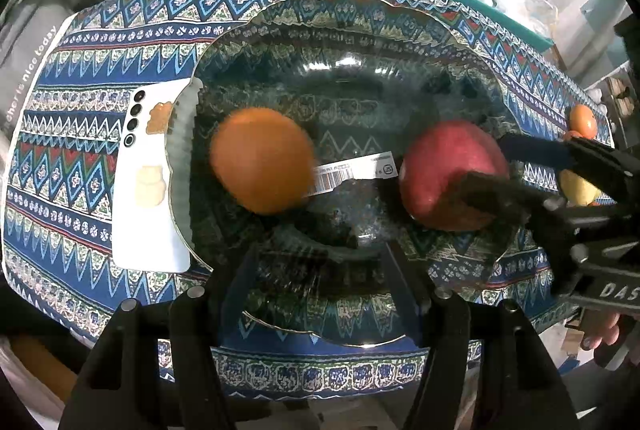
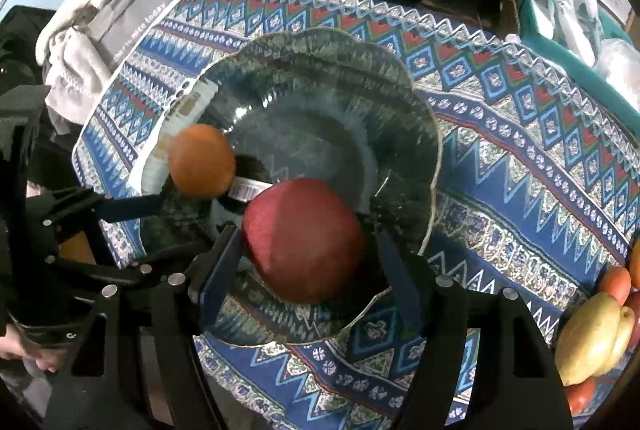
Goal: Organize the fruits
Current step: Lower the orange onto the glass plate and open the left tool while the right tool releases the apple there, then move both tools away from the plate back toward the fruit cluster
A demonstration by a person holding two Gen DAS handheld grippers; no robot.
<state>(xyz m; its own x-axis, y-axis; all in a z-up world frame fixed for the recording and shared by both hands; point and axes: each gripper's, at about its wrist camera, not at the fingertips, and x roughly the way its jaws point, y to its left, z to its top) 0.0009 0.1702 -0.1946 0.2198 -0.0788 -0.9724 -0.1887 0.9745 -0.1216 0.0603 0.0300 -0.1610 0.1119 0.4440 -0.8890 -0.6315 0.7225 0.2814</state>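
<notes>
On the blue patterned zigzag tablecloth point(image 1: 80, 158), a scalloped clear glass bowl point(image 1: 344, 14), with two fruits inside; round orange citrus point(image 1: 262, 160) on the bowl's left, round red apple point(image 2: 304, 238) on its right, a white barcode sticker point(image 1: 352, 172) on the glass between them. Beside the bowl's left rim, a white smartphone point(image 1: 148, 182) lying face down; beyond the cloth's far left edge, crumpled grey clothing point(image 2: 120, 2).

Right gripper point(image 2: 308, 250) reaching in from the near right, jaws set to either side of the apple and close against it; from the right wrist view a sliver of gap seems to show on each side, so cannot tell whether squeezing or just let go. Left gripper point(image 1: 320, 262) hanging over the bowl's near rim, jaws part-open and holding nothing; orange lying ahead of it, well apart from the fingers.

At the cloth's right edge, a waiting cluster: pale yellow lumpy fruit point(image 2: 596, 338), small orange-red fruits point(image 2: 616, 282) around it.

Judged step: setting the apple down into the bowl, or just finishing that; roughly part-way through, with several fruits not yet collected.

Next move likely calls for widening the right jaws fully clear of the apple, lifting straight up past the fragile rim, then swinging right to the cluster; care needed not to nudge the apple into a roll, nor to knock the glass or the phone.
</notes>
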